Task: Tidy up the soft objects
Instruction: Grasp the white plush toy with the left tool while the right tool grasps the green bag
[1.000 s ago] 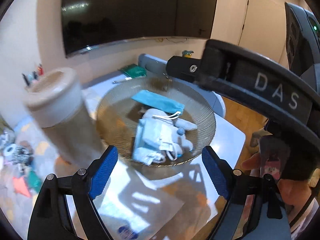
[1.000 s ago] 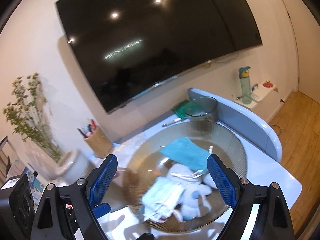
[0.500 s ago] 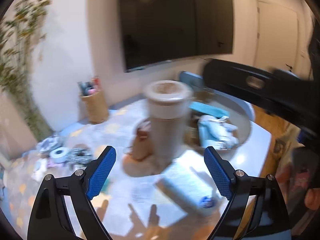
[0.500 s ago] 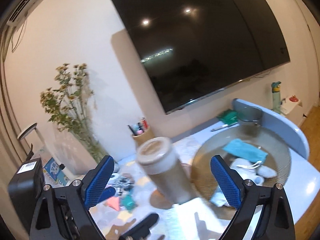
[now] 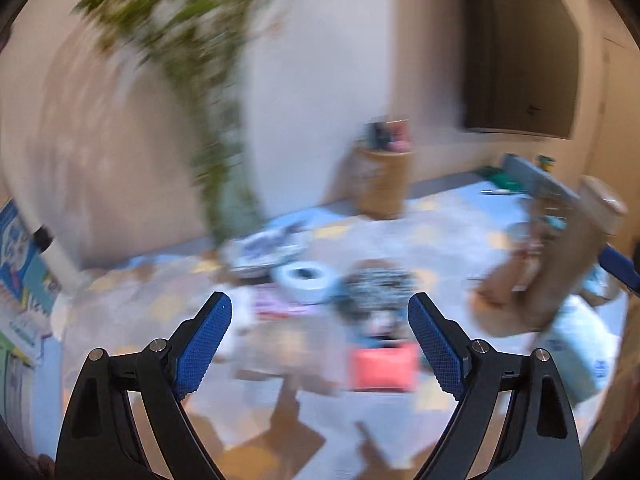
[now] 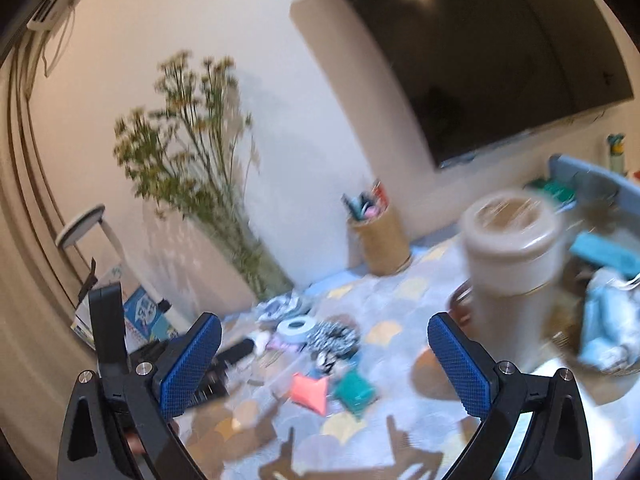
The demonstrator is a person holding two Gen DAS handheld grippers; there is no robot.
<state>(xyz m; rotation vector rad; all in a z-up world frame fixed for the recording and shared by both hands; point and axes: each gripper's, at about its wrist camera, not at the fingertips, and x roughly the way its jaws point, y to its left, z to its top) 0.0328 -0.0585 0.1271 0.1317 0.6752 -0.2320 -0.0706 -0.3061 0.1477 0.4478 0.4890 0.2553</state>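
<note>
Above blurred, perhaps fabric, clutter [image 6: 320,340]: right gripper [image 6: 324,364] (opening, empty)

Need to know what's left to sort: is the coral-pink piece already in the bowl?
No. In the right wrist view the coral-pink piece lies on the table mat, well left of the bowl.

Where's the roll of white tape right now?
In both views the white tape roll lies on the table, left of the zebra-print cloth and in front of the plant.

A large dark screen [image 6: 500,52] hangs on the cream wall [image 6: 200,20]. Left of the screen stands a tall leafy plant [image 6: 192,128], with a white-topped stool [image 6: 80,226] further left.
</note>
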